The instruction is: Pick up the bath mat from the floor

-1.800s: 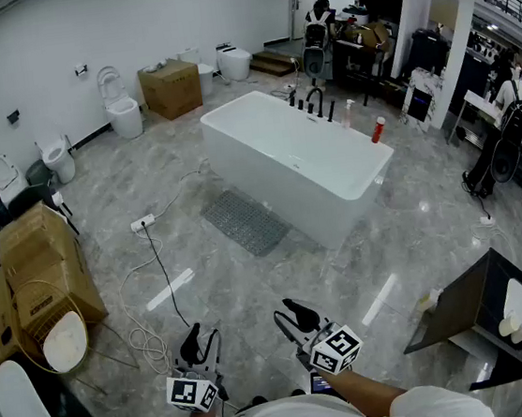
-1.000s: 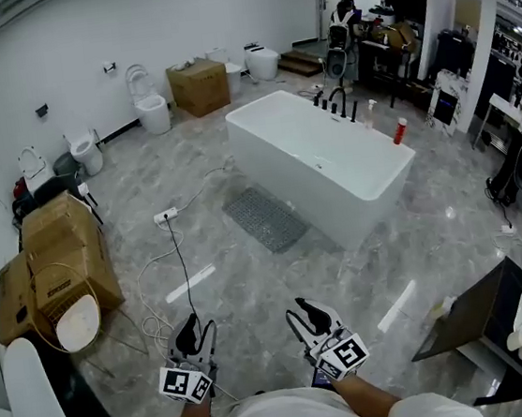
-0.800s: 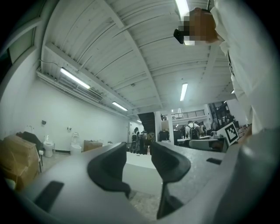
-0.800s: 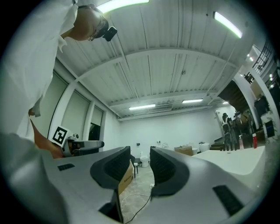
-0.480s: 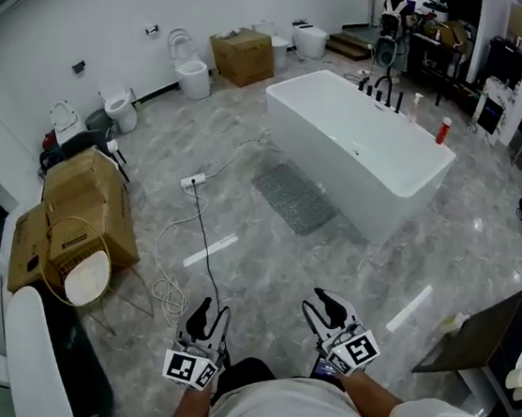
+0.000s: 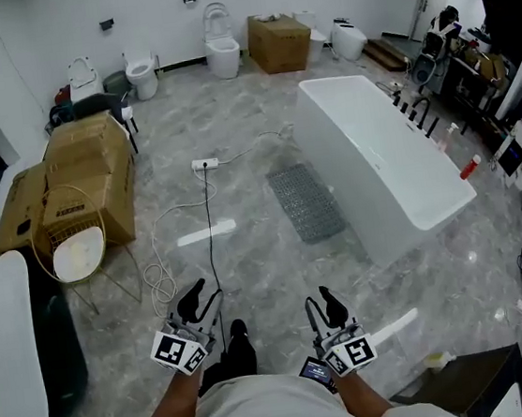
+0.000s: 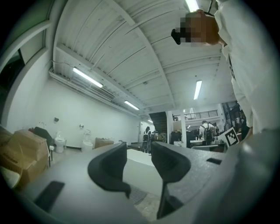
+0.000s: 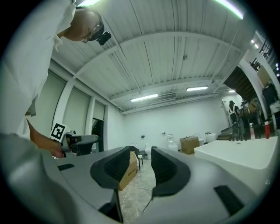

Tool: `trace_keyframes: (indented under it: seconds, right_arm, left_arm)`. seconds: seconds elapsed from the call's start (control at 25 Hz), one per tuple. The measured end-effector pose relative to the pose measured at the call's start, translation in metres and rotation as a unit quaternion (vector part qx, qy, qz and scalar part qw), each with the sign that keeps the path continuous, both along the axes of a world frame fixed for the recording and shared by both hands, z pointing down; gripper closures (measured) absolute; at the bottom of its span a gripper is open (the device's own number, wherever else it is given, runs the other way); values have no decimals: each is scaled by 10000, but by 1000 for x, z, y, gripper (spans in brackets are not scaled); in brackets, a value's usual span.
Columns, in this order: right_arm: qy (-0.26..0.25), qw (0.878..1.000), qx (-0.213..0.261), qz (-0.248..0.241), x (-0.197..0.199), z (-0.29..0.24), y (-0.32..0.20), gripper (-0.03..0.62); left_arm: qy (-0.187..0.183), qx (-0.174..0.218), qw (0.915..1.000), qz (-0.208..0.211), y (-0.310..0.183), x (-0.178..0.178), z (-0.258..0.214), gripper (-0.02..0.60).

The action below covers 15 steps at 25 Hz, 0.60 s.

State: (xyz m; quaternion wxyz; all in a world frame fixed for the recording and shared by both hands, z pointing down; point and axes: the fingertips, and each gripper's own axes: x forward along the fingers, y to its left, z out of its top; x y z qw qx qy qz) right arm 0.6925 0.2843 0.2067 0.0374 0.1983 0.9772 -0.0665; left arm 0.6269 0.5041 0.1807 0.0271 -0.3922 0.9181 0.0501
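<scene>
The grey, nubbed bath mat (image 6: 306, 203) lies flat on the marble floor beside the white bathtub (image 6: 382, 155), in the middle of the head view. Both grippers hang close to my body, well short of the mat. My left gripper (image 6: 200, 302) stands open with nothing between its jaws, and in its own view the left gripper (image 7: 139, 165) looks toward the tub, with a strip of the mat (image 7: 135, 195) low between the jaws. My right gripper (image 6: 328, 307) is open and empty too; in its own view the right gripper (image 8: 134, 167) faces the far wall.
Cardboard boxes (image 6: 88, 182) and a wire basket (image 6: 76, 252) stand at the left. A white power strip (image 6: 205, 164) and its cable (image 6: 213, 246) run across the floor toward my feet. Toilets (image 6: 221, 52) and a box (image 6: 280, 41) line the back wall.
The view has swung to the right and I have stepped closer; the mat and tub now sit nearer the centre. Both grippers stay low, open, and empty.
</scene>
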Motion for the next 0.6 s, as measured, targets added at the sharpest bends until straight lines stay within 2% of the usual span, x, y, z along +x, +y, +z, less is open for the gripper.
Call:
trace_keyframes:
  seconds: [0.12,0.36,0.6]
  right_arm:
    - [31,9997,161,-179,-56,-6,5,441]
    - [-253,9987,310,-311,-189,-33,30,436]
    - [-296,9986,257,-349,-281,-35,40,433]
  left_arm:
    - [-57,36,9999,-141,5,-50,-6,410]
    - [0,-4,9997,-240,32,-155,-8,410]
    - [38,109,9997,-193,41,-242,-6,410]
